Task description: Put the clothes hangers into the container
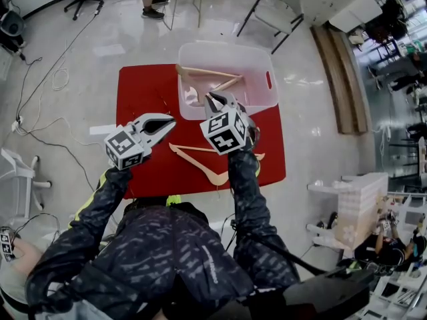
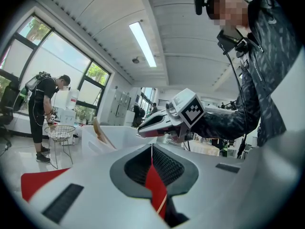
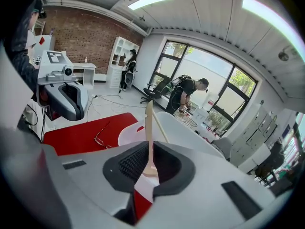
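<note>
Right gripper view: pale thin wooden hanger (image 3: 148, 120) pinched in right claw (image 3: 149, 147).

- Red tabletop (image 1: 143, 92); squarish, stands on a pale glossy floor (image 1: 120, 39)
- Translucent container (image 1: 257, 89) at the far right; its far side reaches past the red edge
- Wooden hanger (image 1: 215, 177) flat near the front edge
- Spectacles (image 3: 102, 135) left of the container
</note>
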